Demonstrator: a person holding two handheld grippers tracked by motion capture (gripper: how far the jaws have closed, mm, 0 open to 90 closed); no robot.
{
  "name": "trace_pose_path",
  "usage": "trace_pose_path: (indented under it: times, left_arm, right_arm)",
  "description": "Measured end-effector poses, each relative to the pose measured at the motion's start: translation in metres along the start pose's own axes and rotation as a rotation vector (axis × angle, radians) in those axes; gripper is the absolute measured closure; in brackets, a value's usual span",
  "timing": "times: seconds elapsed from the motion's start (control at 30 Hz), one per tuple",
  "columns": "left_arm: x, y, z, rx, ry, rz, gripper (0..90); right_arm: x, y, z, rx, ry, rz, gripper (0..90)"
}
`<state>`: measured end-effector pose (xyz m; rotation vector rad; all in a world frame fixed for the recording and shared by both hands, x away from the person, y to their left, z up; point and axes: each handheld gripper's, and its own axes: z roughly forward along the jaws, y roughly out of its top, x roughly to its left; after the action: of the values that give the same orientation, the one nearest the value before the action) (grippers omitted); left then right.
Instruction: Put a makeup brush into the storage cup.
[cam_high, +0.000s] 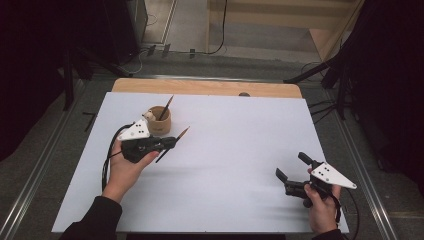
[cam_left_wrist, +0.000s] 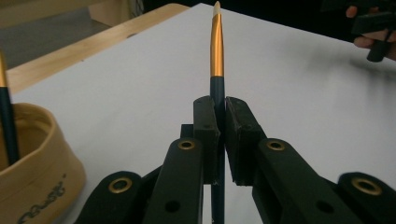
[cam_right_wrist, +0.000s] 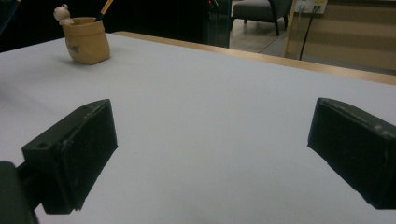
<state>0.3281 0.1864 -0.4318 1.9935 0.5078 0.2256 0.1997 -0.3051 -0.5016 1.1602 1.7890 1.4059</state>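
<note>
Right gripper (cam_high: 290, 172) lower right of the high view, jaws wide apart, nothing between them. Left gripper (cam_high: 172, 142) left of centre, jaws clamped on a brush (cam_left_wrist: 216, 56). Left gripper view: dark handle, gold metal ferrule, pale tip; handle's lower end cut off at the bottom edge. High view only gives a thin dark stick. Behind it, tan cup (cam_high: 159, 120) on the white tabletop (cam_high: 240, 150), second brush (cam_high: 165, 107) inside; small figure on the rim, too small to make out.
</note>
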Motion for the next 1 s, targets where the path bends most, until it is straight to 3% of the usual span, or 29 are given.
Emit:
trace_pose_path:
  times: [0.3,0.63,1.0]
  left_arm:
    - [0.006,0.005,-0.008,-0.062,0.07,-0.013,84.2]
    - [0.018,0.004,-0.012,-0.139,0.104,-0.071,84.2]
    - [0.028,0.006,-0.015,-0.185,0.139,-0.108,84.2]
  right_arm:
    - [0.001,0.0,0.001,0.0,0.004,0.002,1.8]
    - [-0.002,-0.002,-0.002,-0.002,-0.002,0.002,2.0]
    - [0.0,0.0,-0.002,-0.001,0.0,0.0,2.1]
